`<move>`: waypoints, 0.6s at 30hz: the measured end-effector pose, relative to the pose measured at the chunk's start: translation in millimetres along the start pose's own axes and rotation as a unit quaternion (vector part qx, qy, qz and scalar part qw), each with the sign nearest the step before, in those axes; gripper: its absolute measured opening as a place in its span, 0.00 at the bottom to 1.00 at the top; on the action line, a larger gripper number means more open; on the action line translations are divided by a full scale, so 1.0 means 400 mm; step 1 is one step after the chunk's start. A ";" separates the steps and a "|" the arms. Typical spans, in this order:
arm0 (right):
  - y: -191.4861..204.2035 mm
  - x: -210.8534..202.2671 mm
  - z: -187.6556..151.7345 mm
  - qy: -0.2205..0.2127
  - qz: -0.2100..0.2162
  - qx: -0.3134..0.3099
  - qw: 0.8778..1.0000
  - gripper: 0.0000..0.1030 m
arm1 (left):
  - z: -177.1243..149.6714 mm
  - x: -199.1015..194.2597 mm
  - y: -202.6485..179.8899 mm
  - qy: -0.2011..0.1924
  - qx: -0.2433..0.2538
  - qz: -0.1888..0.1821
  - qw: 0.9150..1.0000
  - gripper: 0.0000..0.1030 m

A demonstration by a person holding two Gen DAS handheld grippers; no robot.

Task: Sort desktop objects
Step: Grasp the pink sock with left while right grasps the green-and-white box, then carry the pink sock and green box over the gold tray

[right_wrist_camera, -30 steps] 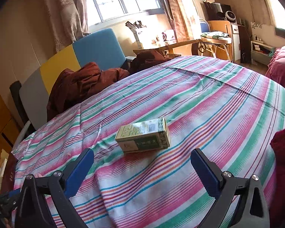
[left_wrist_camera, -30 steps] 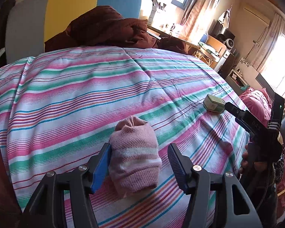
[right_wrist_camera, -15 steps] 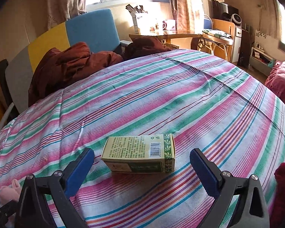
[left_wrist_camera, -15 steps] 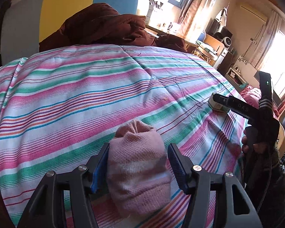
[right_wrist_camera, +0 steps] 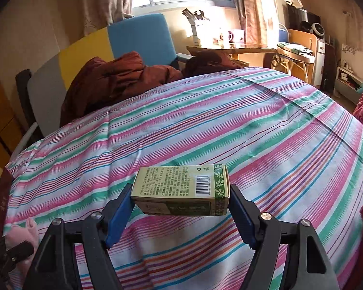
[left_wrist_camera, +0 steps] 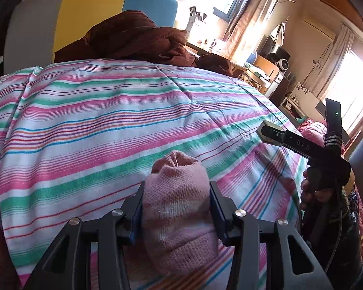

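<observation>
Pickup step, both sides: left tongs clamped on pink sock, right tongs clamped on green box w/ shadow under it. Next needs a drop spot; none visible on striped bed.

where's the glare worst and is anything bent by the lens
Left wrist view: the window at right is blown out white, and the striped sheet bulges like a dome. Right wrist view: sun washes out the desk by the far window; the box stays sharp.
</observation>
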State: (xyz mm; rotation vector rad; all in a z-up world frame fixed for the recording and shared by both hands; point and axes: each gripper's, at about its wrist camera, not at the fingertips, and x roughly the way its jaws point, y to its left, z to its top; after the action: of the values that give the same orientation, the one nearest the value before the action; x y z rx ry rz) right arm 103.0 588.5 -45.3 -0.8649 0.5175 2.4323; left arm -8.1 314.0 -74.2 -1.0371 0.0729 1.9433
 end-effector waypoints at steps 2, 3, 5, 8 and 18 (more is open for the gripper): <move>0.033 -0.008 -0.023 0.007 0.024 -0.007 1.000 0.74 | -0.017 -0.027 0.003 -0.006 -0.002 0.001 1.000 0.46; 0.051 -0.010 -0.036 0.011 0.034 -0.012 0.999 0.74 | -0.025 -0.041 0.005 -0.009 -0.003 0.002 1.000 0.46; 0.093 -0.014 -0.061 0.018 0.053 -0.026 0.998 0.74 | -0.040 -0.071 0.008 -0.016 -0.004 0.006 1.000 0.46; 0.159 -0.016 -0.095 0.029 0.077 -0.049 0.995 0.74 | -0.063 -0.121 0.014 -0.028 -0.006 0.014 0.999 0.46; 0.376 -0.064 -0.131 0.032 0.147 -0.123 0.981 0.74 | -0.121 -0.300 0.045 -0.083 -0.012 0.040 0.996 0.46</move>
State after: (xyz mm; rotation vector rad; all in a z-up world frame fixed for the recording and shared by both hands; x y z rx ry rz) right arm 59.0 433.5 -39.0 -1.0331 0.3941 2.7890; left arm 38.2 200.4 -29.1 -0.8954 -0.0021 2.1013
